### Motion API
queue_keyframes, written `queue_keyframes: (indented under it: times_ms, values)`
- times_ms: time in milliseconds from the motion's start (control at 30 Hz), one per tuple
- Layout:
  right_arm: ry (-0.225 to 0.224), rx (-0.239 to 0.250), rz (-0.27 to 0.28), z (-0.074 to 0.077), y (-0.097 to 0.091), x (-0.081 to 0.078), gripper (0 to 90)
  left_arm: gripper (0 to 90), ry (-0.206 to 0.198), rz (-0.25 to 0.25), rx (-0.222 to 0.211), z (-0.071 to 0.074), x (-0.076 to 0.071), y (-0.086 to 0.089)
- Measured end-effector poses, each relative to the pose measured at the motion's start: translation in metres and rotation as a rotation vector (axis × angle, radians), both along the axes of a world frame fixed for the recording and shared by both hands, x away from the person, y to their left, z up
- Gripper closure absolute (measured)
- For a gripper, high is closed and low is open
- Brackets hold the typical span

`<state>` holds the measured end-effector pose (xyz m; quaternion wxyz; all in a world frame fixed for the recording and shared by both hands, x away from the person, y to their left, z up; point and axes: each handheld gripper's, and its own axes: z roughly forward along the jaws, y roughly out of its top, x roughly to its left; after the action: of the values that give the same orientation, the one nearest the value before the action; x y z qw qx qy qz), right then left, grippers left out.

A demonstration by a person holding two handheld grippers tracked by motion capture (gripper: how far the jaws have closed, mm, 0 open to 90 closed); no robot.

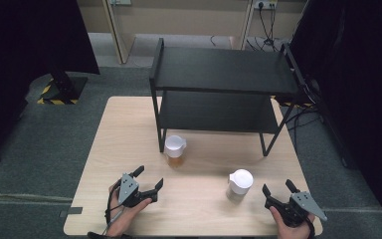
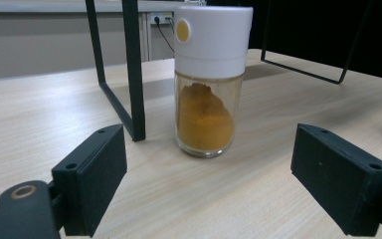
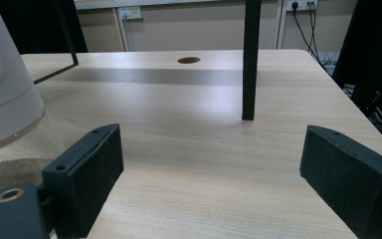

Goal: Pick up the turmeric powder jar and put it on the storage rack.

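The left gripper [image 1: 148, 185] rests low over the wooden table [image 1: 129, 124], its two black jaws spread wide apart and holding nothing; in the left gripper view the spice jar of orange powder [image 2: 210, 84] stands upright straight ahead of the gap between them, a little beyond the fingertips [image 2: 95, 172], with bare tabletop in between. Its long axis is vertical, white cap on top, glass body below, so the pads would meet the glass from either side if the gripper went straight forward. The jar stands just beside the front left leg [image 2: 133, 69] of the black two-tier shelf rack [image 1: 219, 74], which rises to the left of the jar as seen from these jaws; that leg looks like the tightest edge, leaving less room for the left pad than for the right one. The right gripper [image 1: 280, 192] is likewise open and empty, jaws well apart. The second white-capped jar [image 1: 239, 184], holding a pale sandy powder, stands just to the left of its left finger [image 3: 87, 174], outside the gap instead of between the pads; this gripper would need to shift or turn leftward to bracket it. Ahead of the right jaws lie open table and another rack leg [image 3: 250, 59] farther off. Each jar is nearer its own side's gripper, and the left one seems better lined up for a grasp.
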<state>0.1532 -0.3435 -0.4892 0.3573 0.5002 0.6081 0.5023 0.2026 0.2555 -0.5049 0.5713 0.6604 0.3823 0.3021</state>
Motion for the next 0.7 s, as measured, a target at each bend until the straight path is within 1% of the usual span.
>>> queue_keyframes:
  times_ms: [233, 300, 333, 367, 400, 500, 600, 700]
  values:
    - [0.001, 0.001, 0.000, 0.000, 0.000, 0.000, 10.0, 13.7, -0.017, -0.008, -0.006, 0.003, 0.007, -0.002]
    - [0.001, 0.004, 0.000, 0.000, 0.000, 0.000, 10.0, 13.7, -0.024, -0.021, -0.007, 0.006, 0.013, -0.004]
    - [0.001, 0.004, 0.000, 0.000, 0.000, 0.000, 10.0, 13.7, -0.024, -0.021, -0.007, 0.006, 0.013, -0.004]
    - [0.003, 0.003, 0.001, 0.000, 0.000, 0.000, 10.0, 13.7, -0.026, -0.030, -0.004, 0.007, 0.017, -0.005]
    - [0.003, 0.001, 0.002, 0.000, 0.000, 0.000, 10.0, 13.7, -0.026, -0.030, -0.004, 0.007, 0.017, -0.005]
    - [0.003, 0.003, 0.000, 0.000, 0.000, 0.000, 10.0, 13.7, -0.026, -0.038, 0.006, 0.008, 0.023, -0.008]
    - [0.004, 0.002, 0.001, 0.001, 0.000, 0.001, 10.0, 13.7, -0.024, -0.039, 0.005, 0.008, 0.026, -0.010]
    - [0.005, -0.001, 0.002, 0.001, 0.000, 0.001, 10.0, 13.7, -0.017, -0.044, 0.021, 0.009, 0.036, -0.014]
